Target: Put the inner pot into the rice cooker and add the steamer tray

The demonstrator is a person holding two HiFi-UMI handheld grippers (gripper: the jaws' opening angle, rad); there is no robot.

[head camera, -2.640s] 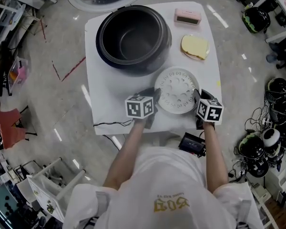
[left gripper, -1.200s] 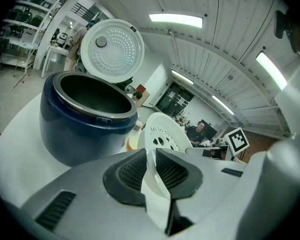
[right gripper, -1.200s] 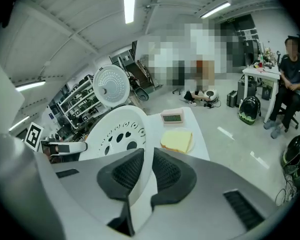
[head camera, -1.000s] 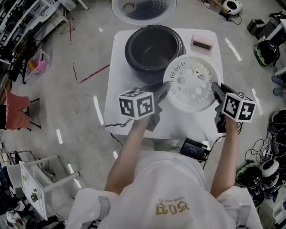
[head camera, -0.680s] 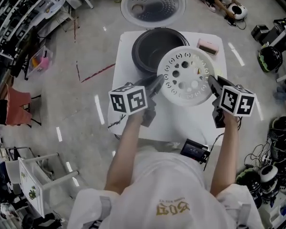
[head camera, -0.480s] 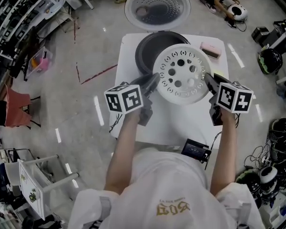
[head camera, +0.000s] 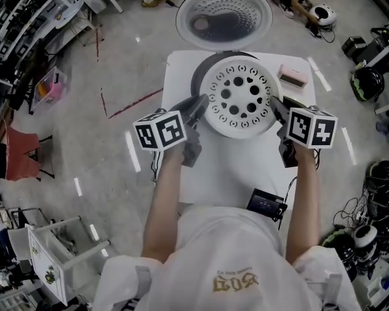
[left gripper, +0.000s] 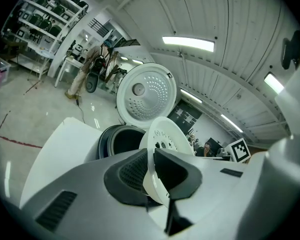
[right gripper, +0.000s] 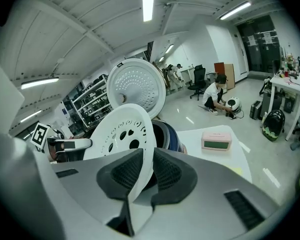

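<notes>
A white round steamer tray [head camera: 238, 97] with several holes hangs in the air over the dark rice cooker [head camera: 201, 70] and hides most of its mouth. My left gripper [head camera: 198, 106] is shut on the tray's left rim and my right gripper [head camera: 276, 111] on its right rim. In the left gripper view the tray [left gripper: 164, 136] stands edge-on between the pads of my left gripper [left gripper: 151, 171], with the cooker [left gripper: 115, 140] behind. In the right gripper view the tray [right gripper: 121, 129] is pinched by my right gripper [right gripper: 144, 176]. The cooker's lid [head camera: 223, 15] stands open at the far side.
A white table [head camera: 227, 167] carries the cooker. On it a pink clock [head camera: 293, 76] lies at the far right, also in the right gripper view as a pink clock [right gripper: 216, 139]. A black device [head camera: 266, 203] sits at the near edge. Shelves, helmets and people surround the table.
Both grippers have carried the tray away from me and a little up, from the table's right middle to over the cooker's mouth. The grip on both rims is unchanged.
</notes>
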